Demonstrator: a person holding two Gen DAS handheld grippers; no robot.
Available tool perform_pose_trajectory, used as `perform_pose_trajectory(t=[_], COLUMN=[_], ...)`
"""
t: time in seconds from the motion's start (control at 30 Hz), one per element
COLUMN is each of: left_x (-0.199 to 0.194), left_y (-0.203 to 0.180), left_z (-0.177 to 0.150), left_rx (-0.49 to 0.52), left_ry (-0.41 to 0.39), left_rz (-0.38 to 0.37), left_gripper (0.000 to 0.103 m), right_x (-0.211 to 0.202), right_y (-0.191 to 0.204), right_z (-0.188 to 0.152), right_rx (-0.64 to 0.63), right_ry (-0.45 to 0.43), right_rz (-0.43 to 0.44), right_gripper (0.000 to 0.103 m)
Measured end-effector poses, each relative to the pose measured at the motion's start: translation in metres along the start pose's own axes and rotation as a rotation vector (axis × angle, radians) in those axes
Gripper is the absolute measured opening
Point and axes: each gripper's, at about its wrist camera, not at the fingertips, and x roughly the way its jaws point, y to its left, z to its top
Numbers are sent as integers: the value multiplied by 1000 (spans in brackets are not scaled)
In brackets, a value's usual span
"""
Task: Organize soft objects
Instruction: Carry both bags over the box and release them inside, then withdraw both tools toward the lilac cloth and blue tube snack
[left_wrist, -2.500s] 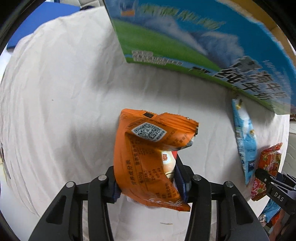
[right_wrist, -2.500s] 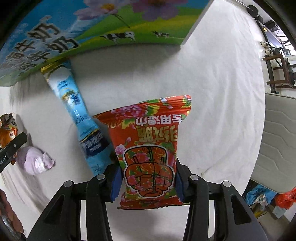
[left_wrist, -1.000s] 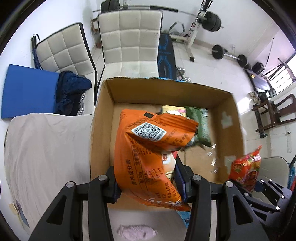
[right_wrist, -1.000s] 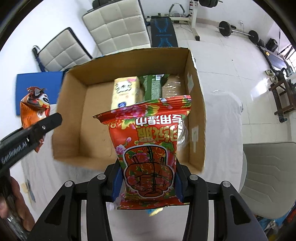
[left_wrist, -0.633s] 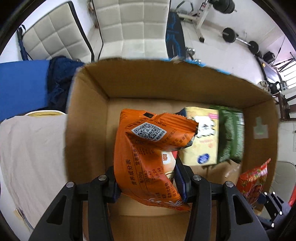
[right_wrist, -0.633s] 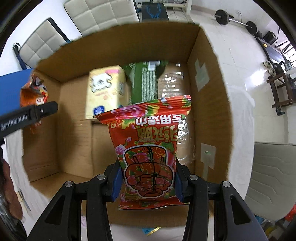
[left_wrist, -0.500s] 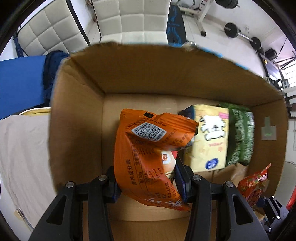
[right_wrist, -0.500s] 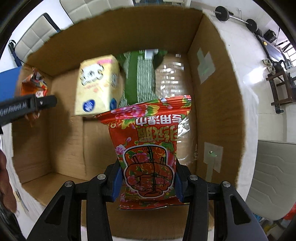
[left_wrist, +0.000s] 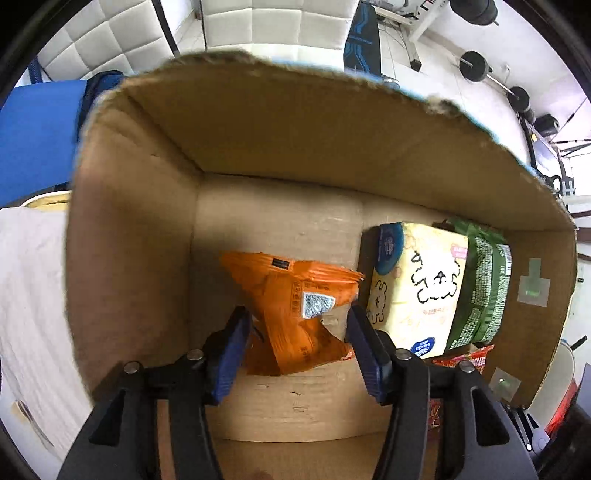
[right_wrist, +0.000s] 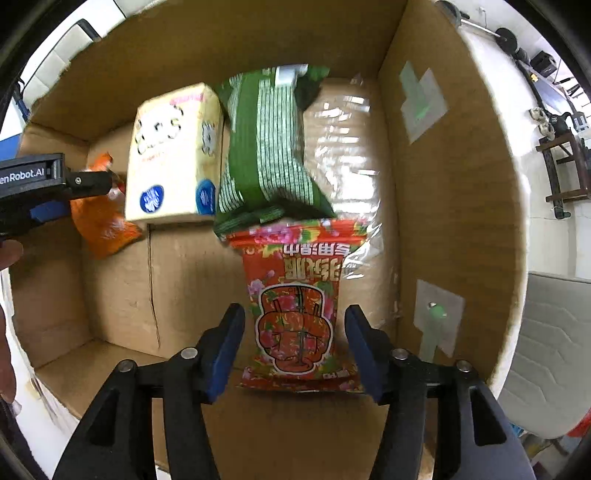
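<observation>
The orange snack bag (left_wrist: 295, 314) lies loose inside the cardboard box (left_wrist: 258, 140) between the spread fingers of the left gripper (left_wrist: 297, 345), while the red snack bag (right_wrist: 299, 306) lies likewise between the parted fingers of the right gripper (right_wrist: 295, 339).

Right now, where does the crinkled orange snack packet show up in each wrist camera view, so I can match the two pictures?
Left wrist view: the crinkled orange snack packet sits low centre, between the open left tool's blue pads.
Right wrist view: it lies at the left edge, partly hidden behind the left tool.
Shared landmark: the pale yellow tissue pack with a cartoon dog, just right of the packet in both.
</observation>
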Motion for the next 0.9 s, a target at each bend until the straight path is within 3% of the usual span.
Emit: perform_pose_trajectory(t=[0.13,0.27,0.4,0.47,0.9], left_x=[-19,-43,-69,-80,-130], left_y=[-4,-4,-5,-10,-11], left_z=[-10,-27,-49,-61,-130], left_rx=[5,27,48,64,66], left_ry=[-37,-82,-139,-164,-322], left_rz=[-11,-21,-16,14,58], left_gripper=[62,65,95,102,102], right_x=[-13,-25,-40,-47,-109], right_y=[2,4,4,6,13], right_z=[-3,-10,-12,-13,-49], right_rx=[-16,-23,-38,-44,-79], right_ry=[-21,-39,-58,-76,-198], right_rz=[-4,-5,4,7,-3], right_gripper=[61,75,90,99,100])
